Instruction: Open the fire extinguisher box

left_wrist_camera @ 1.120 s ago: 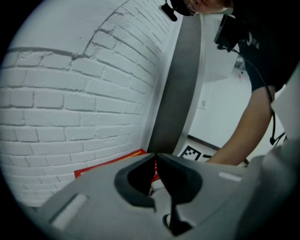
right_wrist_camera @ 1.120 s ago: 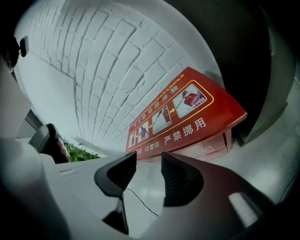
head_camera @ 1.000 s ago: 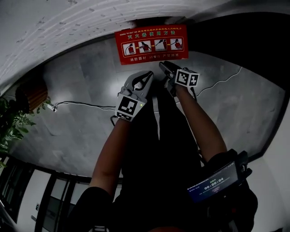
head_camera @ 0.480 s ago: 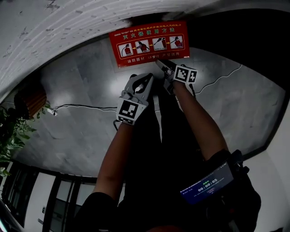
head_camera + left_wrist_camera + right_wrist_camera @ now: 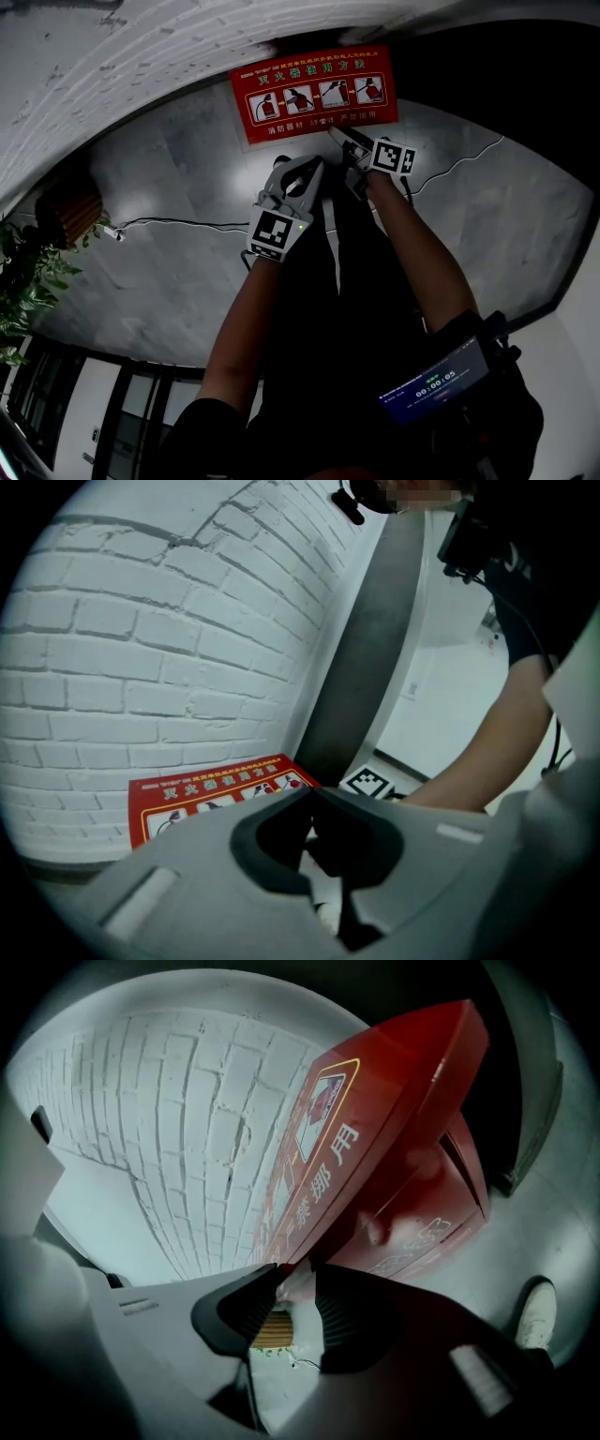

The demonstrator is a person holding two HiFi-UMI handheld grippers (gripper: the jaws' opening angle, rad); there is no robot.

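Note:
The red fire extinguisher box [image 5: 314, 94] stands against the white brick wall, its lid bearing picture instructions. My right gripper [image 5: 337, 132] is at the lid's near edge. In the right gripper view the red lid [image 5: 375, 1119] sits above the box body [image 5: 431, 1222], and the lid's corner reaches between the jaws of the right gripper [image 5: 295, 1279], which are closing. My left gripper [image 5: 316, 165] hangs just short of the box, jaw tips together and nothing between them. The left gripper view shows those tips [image 5: 314, 794] in front of the lid's label [image 5: 216, 794].
A white brick wall [image 5: 141, 47] runs behind the box. A cable [image 5: 178, 222] lies across the grey stone floor. A potted plant [image 5: 28, 272] and a brown slatted object [image 5: 70, 202] are at the left. A shoe [image 5: 534, 1312] shows by the box.
Both grippers have come closer to the box. The right gripper has reached the lid's near edge. The left gripper has stayed beside it, tips together.

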